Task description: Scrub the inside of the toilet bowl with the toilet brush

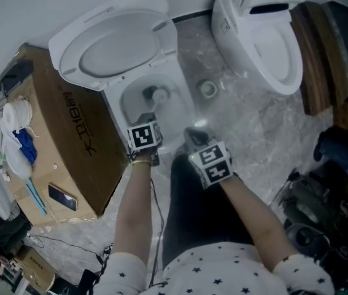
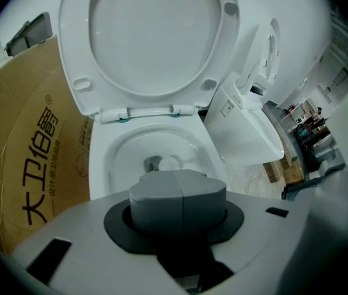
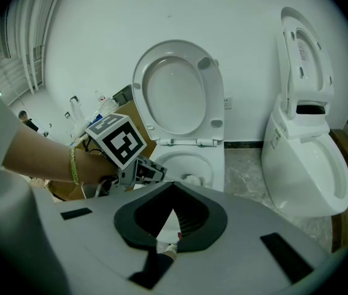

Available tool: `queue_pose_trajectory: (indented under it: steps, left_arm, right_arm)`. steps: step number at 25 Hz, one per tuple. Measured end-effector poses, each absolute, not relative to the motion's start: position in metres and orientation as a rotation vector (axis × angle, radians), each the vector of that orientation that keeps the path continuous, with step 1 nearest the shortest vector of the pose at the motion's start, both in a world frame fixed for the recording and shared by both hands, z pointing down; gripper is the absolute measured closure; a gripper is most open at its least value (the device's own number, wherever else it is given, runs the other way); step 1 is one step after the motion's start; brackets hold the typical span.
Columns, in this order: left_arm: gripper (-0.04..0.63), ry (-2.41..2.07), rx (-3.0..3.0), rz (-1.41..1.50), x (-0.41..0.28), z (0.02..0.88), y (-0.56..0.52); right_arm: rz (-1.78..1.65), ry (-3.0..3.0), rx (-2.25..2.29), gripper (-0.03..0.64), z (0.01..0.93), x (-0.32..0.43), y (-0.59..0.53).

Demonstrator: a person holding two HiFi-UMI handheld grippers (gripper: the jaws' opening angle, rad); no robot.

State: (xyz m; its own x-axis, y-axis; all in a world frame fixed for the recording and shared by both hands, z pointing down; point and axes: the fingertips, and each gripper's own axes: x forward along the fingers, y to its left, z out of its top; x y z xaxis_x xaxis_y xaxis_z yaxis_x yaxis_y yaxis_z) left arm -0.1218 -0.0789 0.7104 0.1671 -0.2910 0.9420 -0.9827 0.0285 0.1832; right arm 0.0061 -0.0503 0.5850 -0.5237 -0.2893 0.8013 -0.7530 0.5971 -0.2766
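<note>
White porcelain fills the space ahead of both grippers. The left gripper [image 2: 183, 186] has its grey jaws pressed together along a single seam, with nothing showing between them. It points down into the toilet bowl [image 2: 121, 155] directly in front of it. The toilet seat [image 2: 75, 48] and lid [image 2: 152, 35] stand raised behind the bowl.

At the bottom of the bowl, just beyond the left jaws, a pale round tuft [image 2: 170, 163] lies beside the dark drain opening [image 2: 153, 163]. It looks like the head of a toilet brush, but no handle can be made out.

The right gripper [image 3: 172, 223] sits just to the right of the left one and a little further back from the bowl. Its jaws stand a narrow wedge apart and hold nothing.

A cardboard box [image 1: 69, 140] with dark lettering stands just beside the bowl, to the left of the left gripper. To the right of the right gripper stands a second toilet [image 1: 272, 54]. On the marbled floor [image 1: 253, 121] between the two toilets lies a small round ring [image 1: 208, 89].
</note>
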Motion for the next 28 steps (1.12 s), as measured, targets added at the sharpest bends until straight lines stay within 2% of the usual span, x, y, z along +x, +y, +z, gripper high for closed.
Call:
queue_pose_trajectory:
  steps: [28]
  left_arm:
    - [0.448,-1.341,1.36,0.84,-0.158,0.71,-0.083]
  right_arm:
    - [0.802,-2.095,0.824,0.611,0.584,0.002,-0.052]
